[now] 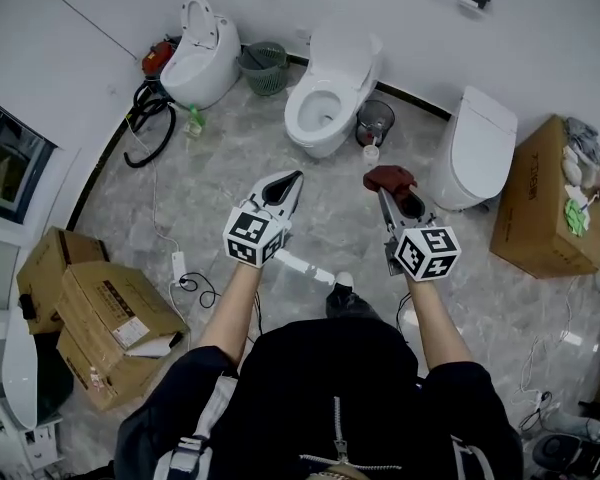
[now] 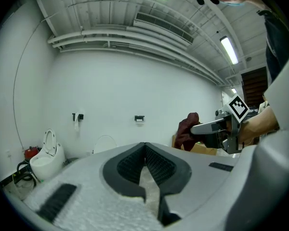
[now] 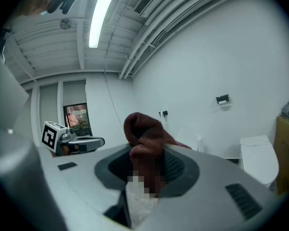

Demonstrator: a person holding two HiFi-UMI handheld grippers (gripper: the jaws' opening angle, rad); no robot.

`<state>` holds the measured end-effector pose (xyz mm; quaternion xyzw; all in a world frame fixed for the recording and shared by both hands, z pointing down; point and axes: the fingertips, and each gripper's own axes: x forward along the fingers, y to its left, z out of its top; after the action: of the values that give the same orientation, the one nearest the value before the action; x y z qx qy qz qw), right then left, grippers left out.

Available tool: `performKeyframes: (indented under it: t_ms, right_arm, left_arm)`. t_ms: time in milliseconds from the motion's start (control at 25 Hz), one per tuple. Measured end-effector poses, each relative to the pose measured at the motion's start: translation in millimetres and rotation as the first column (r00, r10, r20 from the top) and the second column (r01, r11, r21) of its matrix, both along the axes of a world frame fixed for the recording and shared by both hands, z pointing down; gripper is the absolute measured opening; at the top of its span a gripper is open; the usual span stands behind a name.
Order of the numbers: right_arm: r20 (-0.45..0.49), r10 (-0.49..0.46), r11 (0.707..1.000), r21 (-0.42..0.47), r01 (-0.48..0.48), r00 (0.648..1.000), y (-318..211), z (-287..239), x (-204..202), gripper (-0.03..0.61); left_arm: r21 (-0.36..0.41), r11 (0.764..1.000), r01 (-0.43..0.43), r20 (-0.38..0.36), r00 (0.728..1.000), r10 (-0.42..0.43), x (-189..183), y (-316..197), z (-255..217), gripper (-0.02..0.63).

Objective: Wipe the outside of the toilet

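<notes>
Legible text: none. Dark vertical print on the side of the cardboard box (image 1: pixel 540 203) at right, too small to read. White label (image 1: pixel 132 330) on the stacked cardboard boxes (image 1: pixel 100 308) at left, print illegible. Square black-and-white coded markers, bearing no letters or numbers, on the cubes of the left hand-held gripper (image 1: pixel 296 176) and the right hand-held gripper (image 1: pixel 385 192).

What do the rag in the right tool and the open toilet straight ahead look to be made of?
Rag: soft cloth, probably terry, dark red and matte; it bunches in limp folds where clamped. Toilet: likely glazed ceramic, white and glossy, with smooth rounded surfaces; the lid could be plastic.
</notes>
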<state>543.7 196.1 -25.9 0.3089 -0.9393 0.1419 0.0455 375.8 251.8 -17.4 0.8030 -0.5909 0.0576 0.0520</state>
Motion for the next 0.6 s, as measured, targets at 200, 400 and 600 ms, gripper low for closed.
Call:
performKeyframes:
  t_ms: [200,400,600]
  right_arm:
    - [0.006,-0.033,0.999,-0.018,0.033,0.999,-53.7,5.4,-11.2,0.12]
    - [-0.003,-0.06,0.997,-0.051,0.06,0.998,-101.0,17.7,-13.8,0.118]
    - [-0.012,-0.072,0.995,-0.074,0.071,0.997,-138.9,27.8,-25.1,0.118]
  left_arm:
    - [-0.012,0.999,0.038,0.005,0.999,-0.038,-9.9,-51.0,1.1,0.0]
    - [-0.025,0.997,0.075,0.002,0.997,-0.075,-14.1,-94.5,4.8,0.0]
    - [-0.041,0.995,0.092,-0.002,0.996,-0.092,-22.8,-126.4,10.5,0.0]
